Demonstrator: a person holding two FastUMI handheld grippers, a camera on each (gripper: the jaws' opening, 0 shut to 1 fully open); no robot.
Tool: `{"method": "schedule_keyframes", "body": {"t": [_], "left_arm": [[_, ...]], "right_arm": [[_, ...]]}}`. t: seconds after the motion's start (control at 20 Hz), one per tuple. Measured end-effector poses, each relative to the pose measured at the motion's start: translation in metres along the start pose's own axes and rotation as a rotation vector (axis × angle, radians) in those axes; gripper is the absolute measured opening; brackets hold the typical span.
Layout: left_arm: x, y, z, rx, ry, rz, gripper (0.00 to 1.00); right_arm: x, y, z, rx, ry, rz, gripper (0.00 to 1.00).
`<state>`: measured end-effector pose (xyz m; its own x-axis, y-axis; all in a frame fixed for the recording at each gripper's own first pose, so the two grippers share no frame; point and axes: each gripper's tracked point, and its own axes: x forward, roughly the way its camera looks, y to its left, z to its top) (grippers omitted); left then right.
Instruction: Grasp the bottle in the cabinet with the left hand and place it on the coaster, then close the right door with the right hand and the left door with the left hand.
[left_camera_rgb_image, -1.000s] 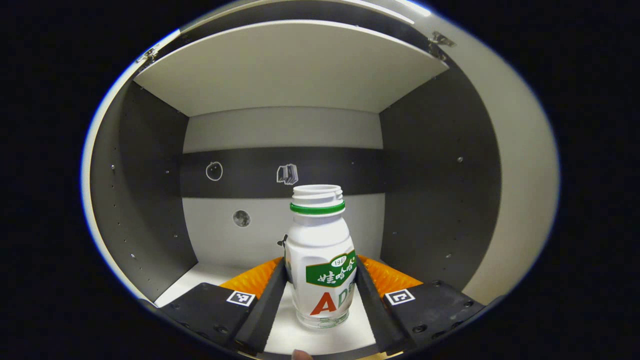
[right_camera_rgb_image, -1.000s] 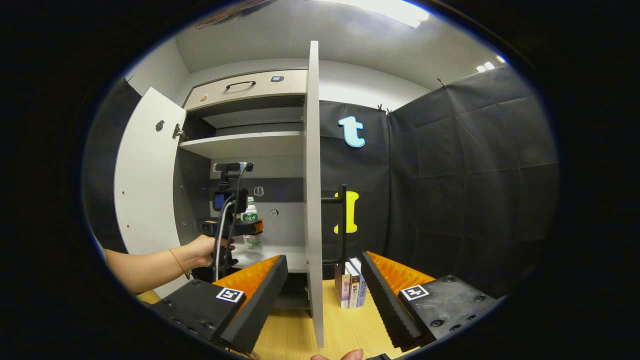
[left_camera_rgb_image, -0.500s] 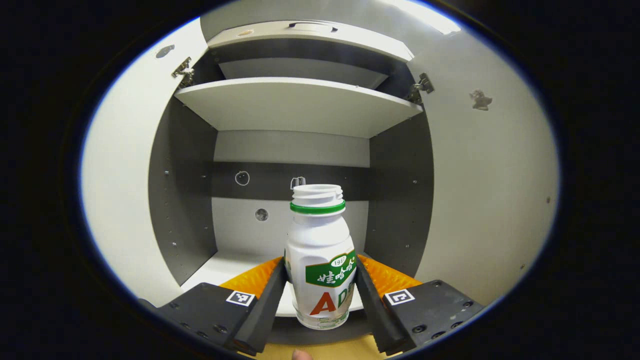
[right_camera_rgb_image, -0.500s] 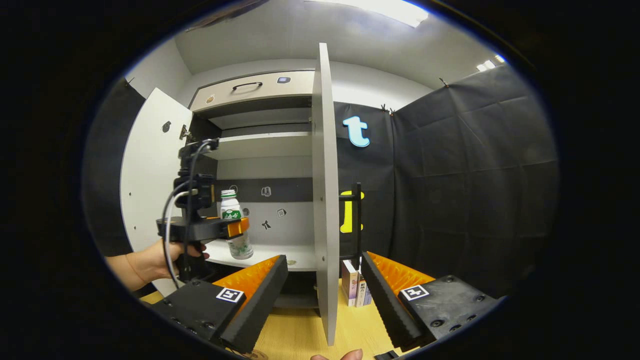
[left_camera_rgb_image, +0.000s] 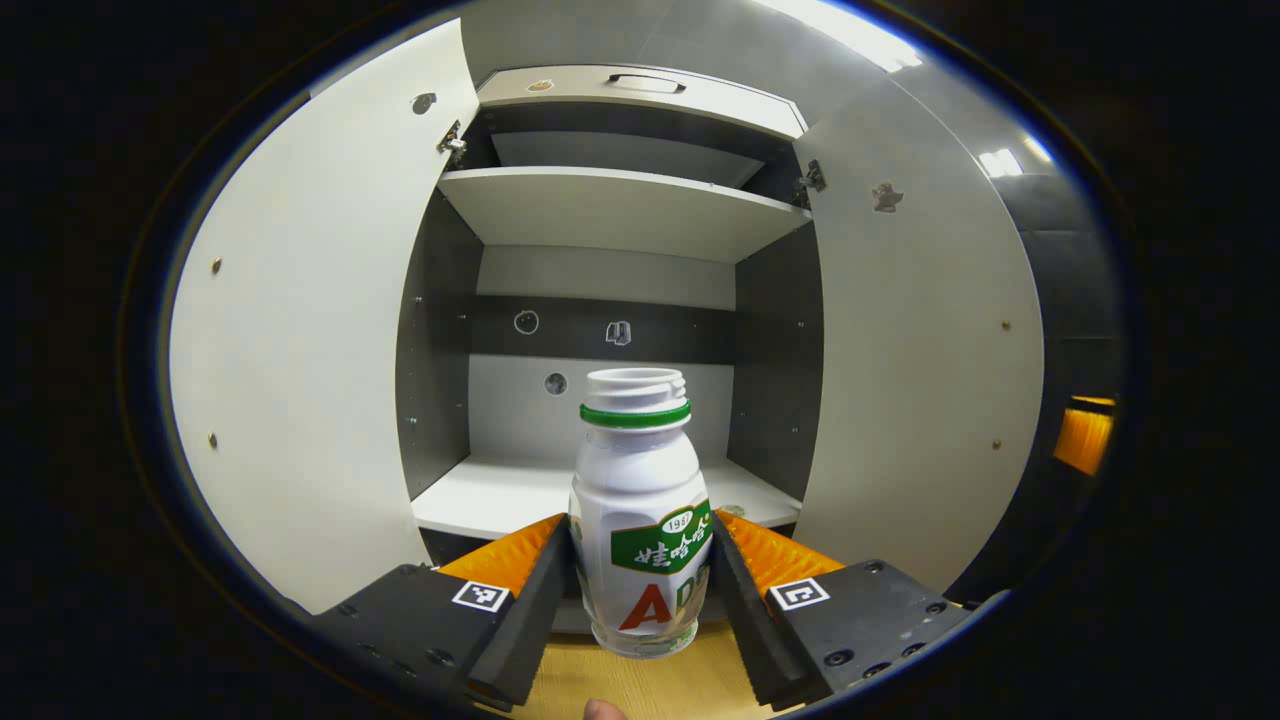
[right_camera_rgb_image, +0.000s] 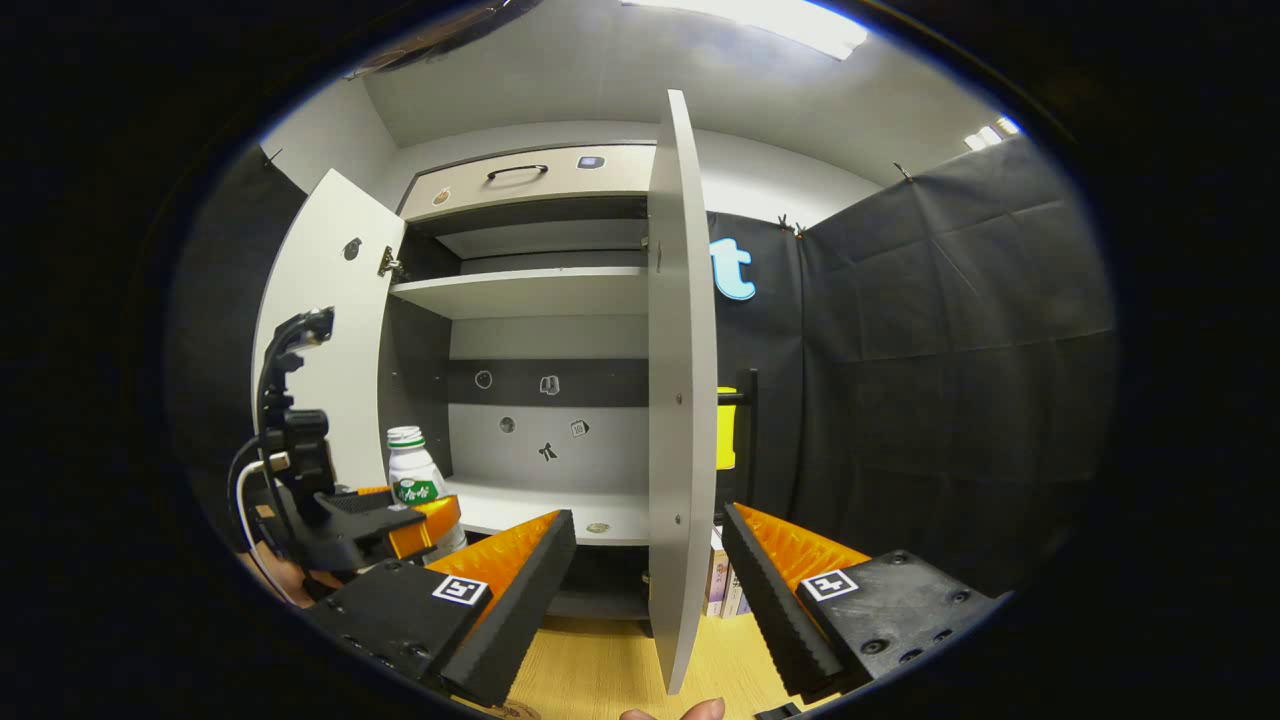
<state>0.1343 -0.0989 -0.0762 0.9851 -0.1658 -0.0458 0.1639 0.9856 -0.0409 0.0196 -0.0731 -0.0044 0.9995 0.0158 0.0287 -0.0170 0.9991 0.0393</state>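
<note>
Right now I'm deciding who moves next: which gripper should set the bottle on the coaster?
The left. The left gripper is shut on the bottle, held upright in front of the open cabinet. The right gripper is open and empty, facing the right door's edge, better saved for closing it.

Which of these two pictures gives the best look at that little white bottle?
The left gripper view: the bottle stands upright, close and central, clamped between the left gripper fingers. In the right gripper view it is small, far off and partly hidden.
</note>
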Motion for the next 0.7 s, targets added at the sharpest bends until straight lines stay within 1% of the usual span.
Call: {"method": "schedule_keyframes", "body": {"t": [0.15,0.4,0.55,0.7], "left_arm": [[-0.025,0.002,-0.034,0.037,0.015,0.019,0.80],[-0.063,-0.006,-0.099,-0.017,0.057,0.001,0.80],[-0.082,-0.009,-0.139,0.005,0.068,-0.009,0.80],[-0.099,-0.015,-0.179,-0.001,0.099,-0.028,0.79]], "right_arm": [[0.000,0.003,-0.005,-0.021,0.001,-0.002,0.98],[-0.001,0.012,-0.016,0.014,0.010,0.009,0.97],[0.001,0.016,-0.019,0.021,0.012,0.019,0.97],[0.002,0.016,-0.016,0.032,-0.002,0.023,0.98]]}}
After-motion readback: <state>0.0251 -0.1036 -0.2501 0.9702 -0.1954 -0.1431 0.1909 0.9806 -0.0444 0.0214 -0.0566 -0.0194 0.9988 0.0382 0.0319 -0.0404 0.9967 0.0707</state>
